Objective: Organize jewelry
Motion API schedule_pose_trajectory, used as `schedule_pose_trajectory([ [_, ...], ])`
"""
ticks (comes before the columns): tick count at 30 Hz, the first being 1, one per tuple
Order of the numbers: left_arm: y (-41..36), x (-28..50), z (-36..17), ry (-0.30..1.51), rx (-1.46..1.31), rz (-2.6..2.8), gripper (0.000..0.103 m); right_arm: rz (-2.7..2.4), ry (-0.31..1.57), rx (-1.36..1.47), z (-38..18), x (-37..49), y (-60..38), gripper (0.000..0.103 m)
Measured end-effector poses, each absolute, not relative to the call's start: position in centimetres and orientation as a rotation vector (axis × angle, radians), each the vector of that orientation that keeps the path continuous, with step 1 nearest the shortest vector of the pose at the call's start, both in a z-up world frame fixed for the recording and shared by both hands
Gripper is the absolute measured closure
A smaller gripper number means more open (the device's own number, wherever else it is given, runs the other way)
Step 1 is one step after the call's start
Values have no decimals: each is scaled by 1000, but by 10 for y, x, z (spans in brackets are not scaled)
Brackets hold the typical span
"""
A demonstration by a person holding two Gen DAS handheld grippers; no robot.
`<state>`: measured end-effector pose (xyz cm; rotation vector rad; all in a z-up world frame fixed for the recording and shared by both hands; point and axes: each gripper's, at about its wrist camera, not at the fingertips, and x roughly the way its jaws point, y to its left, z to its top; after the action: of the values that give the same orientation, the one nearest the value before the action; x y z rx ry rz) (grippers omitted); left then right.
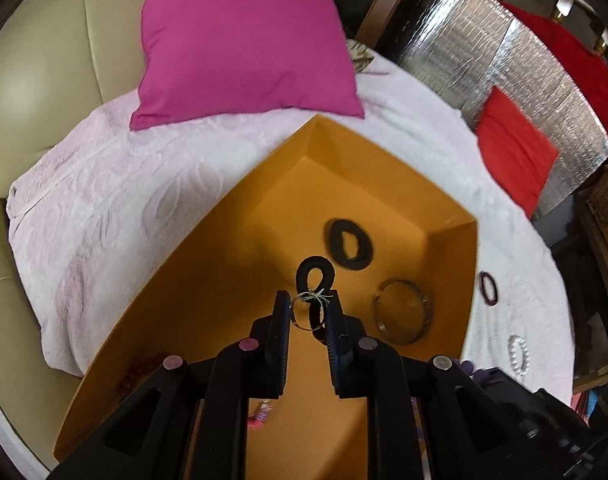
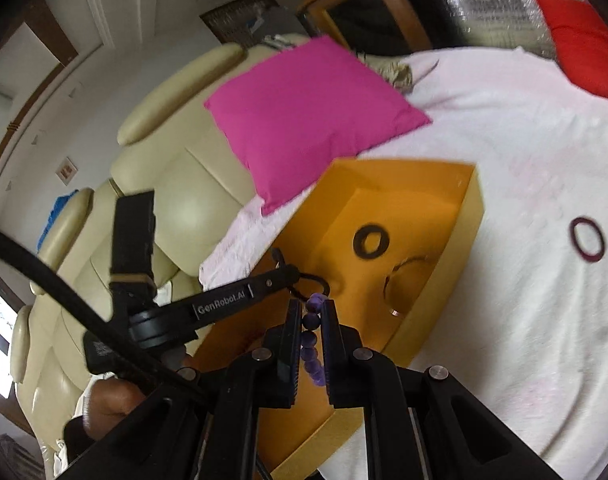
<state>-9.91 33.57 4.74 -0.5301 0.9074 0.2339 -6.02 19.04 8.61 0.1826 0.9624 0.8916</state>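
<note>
An orange box (image 1: 184,280) lies on the white bedspread; it also shows in the right wrist view (image 2: 469,216). My left gripper (image 1: 307,312) is shut on a silver ring (image 1: 300,314) with a black hair tie (image 1: 315,270) looped on it, held over the box. Inside lie a black scrunchie (image 1: 347,244), a metal bangle (image 1: 403,312) and pink beads (image 1: 260,414). My right gripper (image 2: 311,316) is shut on a purple bead bracelet (image 2: 311,344), above the box's near edge. A dark red ring (image 2: 587,239) and a pearl bracelet (image 1: 519,354) lie on the bedspread outside the box.
A magenta pillow (image 1: 244,36) rests behind the box. A red cushion (image 1: 515,152) lies at the right by a silver foil panel (image 1: 503,52). A beige padded headboard (image 1: 44,60) runs along the left. The left gripper's arm (image 2: 224,300) crosses the right wrist view.
</note>
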Motion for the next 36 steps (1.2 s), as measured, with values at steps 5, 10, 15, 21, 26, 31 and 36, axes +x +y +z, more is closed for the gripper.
schedule_pose_trajectory([
  [5, 343, -100, 43, 929, -534, 251, 86, 895, 1003, 147, 71, -61, 206, 93],
  [10, 343, -98, 39, 962, -522, 270, 86, 878, 1013, 119, 62, -61, 214, 91],
  [15, 342, -96, 39, 976, -500, 294, 78, 830, 988, 141, 67, -56, 203, 88],
  [21, 326, -95, 54, 917, -425, 332, 64, 789, 917, 152, 87, -54, 163, 88],
  [26, 298, -88, 73, 849, -360, 332, 57, 708, 883, 152, 98, -53, 107, 88],
  [31, 249, -80, 95, 757, -240, 320, 43, 599, 876, 153, 104, -52, 40, 82],
  [36, 198, -68, 107, 703, -124, 275, 37, 483, 863, 196, 102, -55, -29, 82],
])
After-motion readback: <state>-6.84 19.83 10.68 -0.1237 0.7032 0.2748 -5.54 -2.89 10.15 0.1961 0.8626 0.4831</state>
